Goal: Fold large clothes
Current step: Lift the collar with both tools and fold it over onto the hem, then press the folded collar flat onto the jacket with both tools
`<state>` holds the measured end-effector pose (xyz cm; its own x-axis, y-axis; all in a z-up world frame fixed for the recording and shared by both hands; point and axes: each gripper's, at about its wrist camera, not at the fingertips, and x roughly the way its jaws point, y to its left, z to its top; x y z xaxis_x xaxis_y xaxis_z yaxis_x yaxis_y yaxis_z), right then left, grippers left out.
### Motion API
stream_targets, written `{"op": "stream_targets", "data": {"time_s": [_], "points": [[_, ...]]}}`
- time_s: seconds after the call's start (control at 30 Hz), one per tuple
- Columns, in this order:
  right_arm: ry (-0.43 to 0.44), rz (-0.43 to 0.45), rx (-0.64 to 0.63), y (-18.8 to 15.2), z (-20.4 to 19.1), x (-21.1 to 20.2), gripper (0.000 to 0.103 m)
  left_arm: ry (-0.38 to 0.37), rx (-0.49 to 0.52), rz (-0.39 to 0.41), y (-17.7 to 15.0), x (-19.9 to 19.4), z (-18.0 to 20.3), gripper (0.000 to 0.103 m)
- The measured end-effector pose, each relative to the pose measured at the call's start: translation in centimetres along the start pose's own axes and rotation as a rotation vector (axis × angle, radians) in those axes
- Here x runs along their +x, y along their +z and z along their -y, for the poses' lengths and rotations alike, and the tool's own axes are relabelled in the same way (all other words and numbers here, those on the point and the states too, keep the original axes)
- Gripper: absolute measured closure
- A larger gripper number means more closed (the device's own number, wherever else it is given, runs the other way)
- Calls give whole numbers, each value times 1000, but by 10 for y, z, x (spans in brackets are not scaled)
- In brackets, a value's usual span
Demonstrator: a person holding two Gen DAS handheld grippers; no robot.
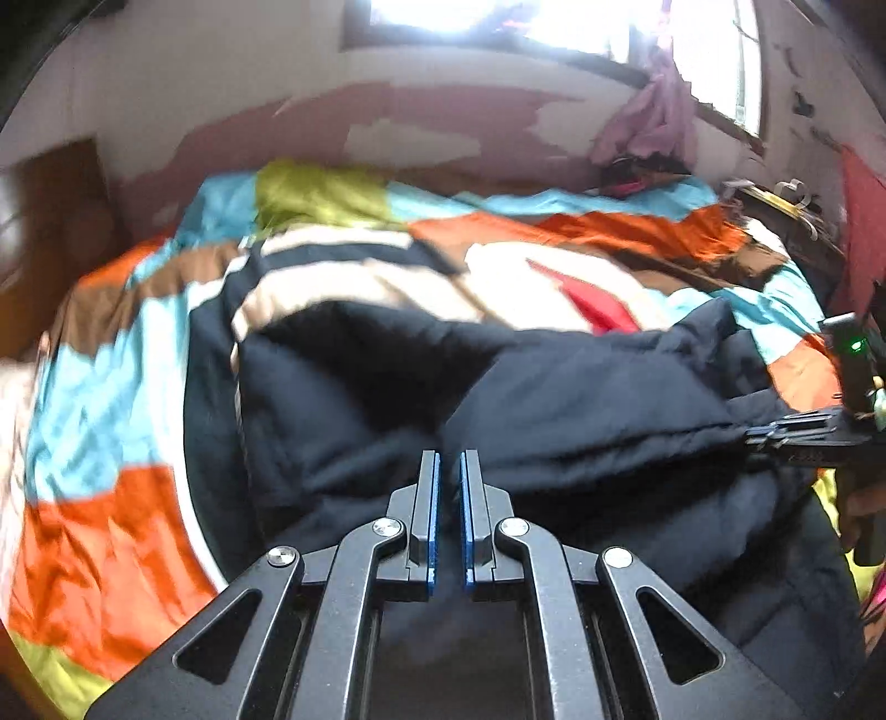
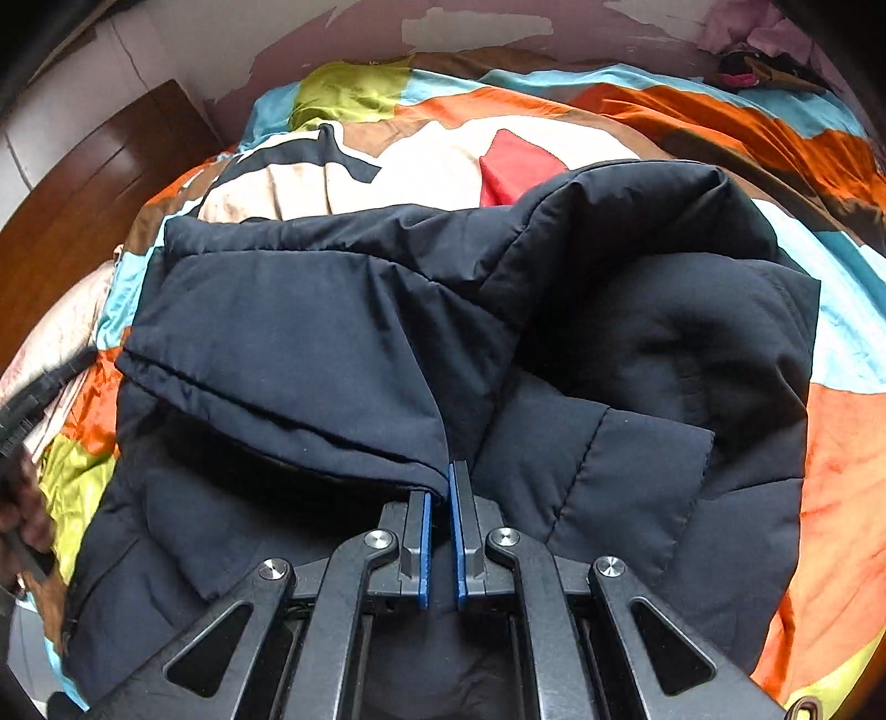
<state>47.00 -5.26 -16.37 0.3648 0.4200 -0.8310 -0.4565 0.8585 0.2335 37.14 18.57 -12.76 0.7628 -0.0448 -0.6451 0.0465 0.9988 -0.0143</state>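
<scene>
A dark navy padded jacket [image 2: 332, 332] lies on a bed with a colourful patchwork cover [image 2: 830, 443]. It also shows in the left wrist view [image 1: 554, 399]. My right gripper [image 2: 441, 482] is shut on a folded edge of the jacket and holds that flap over the jacket's body. It shows from the side in the left wrist view [image 1: 775, 435], pinching the jacket's right edge. My left gripper [image 1: 449, 459] hovers over the jacket's near part with its blue pads a narrow gap apart and nothing between them.
A wooden headboard [image 2: 83, 194] stands at the left of the bed. A bright window [image 1: 554, 22] and a peeling wall are behind. Pink cloth [image 1: 653, 122] hangs at the far right corner. The bed cover [image 1: 111, 443] spreads around the jacket.
</scene>
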Motion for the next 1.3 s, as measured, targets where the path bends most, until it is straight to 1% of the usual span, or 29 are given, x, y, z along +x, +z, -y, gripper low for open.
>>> {"op": "stream_targets", "data": {"time_s": [0.03, 0.1, 0.23, 0.33, 0.37, 0.4, 0.43, 0.5, 0.53, 0.57, 0.6, 0.63, 0.67, 0.7, 0.73, 0.8, 0.87, 0.93, 1.0, 1.07, 1.13, 1.3], "points": [[5, 6, -7, -2, -1, -2, 94, -7, 23, 4, 5, 1, 6, 98], [12, 7, -18, -6, -1, -7, 93, -30, 53, -14, 14, 10, 18, 98], [19, 22, -39, -14, -5, -33, 92, -58, 88, -50, 25, 33, 37, 98], [19, 68, -86, -16, -14, -60, 91, -84, 81, -31, 36, 37, 40, 98], [26, 101, -108, -12, -20, -71, 88, -92, 70, -25, 42, 38, 40, 98], [34, 121, -115, -7, -24, -76, 78, -98, 59, -23, 46, 39, 40, 98], [52, 158, -115, 1, -29, -84, 71, -108, 40, -28, 52, 42, 38, 98], [66, 217, -111, 19, -38, -88, 44, -129, -4, -58, 59, 52, 33, 98], [59, 239, -103, 28, -41, -86, 40, -134, -18, -71, 60, 57, 32, 98], [50, 244, -96, 34, -44, -82, 40, -133, -30, -88, 60, 62, 32, 98], [56, 232, -92, 41, -47, -72, 44, -128, -45, -108, 58, 69, 31, 98], [62, 219, -88, 46, -49, -63, 64, -126, -54, -121, 56, 73, 30, 98], [53, 203, -88, 51, -53, -50, 75, -125, -66, -137, 53, 79, 28, 98], [46, 188, -93, 53, -55, -41, 92, -120, -74, -145, 50, 82, 27, 98], [31, 177, -97, 55, -57, -32, 93, -116, -81, -148, 47, 85, 25, 98], [16, 181, -96, 57, -59, -16, 93, -114, -94, -152, 39, 90, 23, 98], [22, 174, -81, 56, -56, -4, 93, -110, -91, -155, 33, 93, 25, 98], [17, 147, -77, 53, -54, 10, 94, -102, -75, -159, 27, 97, 26, 98], [-1, 115, -90, 48, -51, 23, 97, -101, -69, -160, 22, 100, 27, 98], [-10, 93, -93, 42, -44, 33, 98, -104, -70, -160, 18, 103, 26, 98], [1, 87, -77, 39, -40, 37, 100, -110, -72, -158, 14, 105, 24, 98], [2, 73, -76, 33, -36, 47, 101, -84, -21, -145, 7, 110, 31, 98]]}}
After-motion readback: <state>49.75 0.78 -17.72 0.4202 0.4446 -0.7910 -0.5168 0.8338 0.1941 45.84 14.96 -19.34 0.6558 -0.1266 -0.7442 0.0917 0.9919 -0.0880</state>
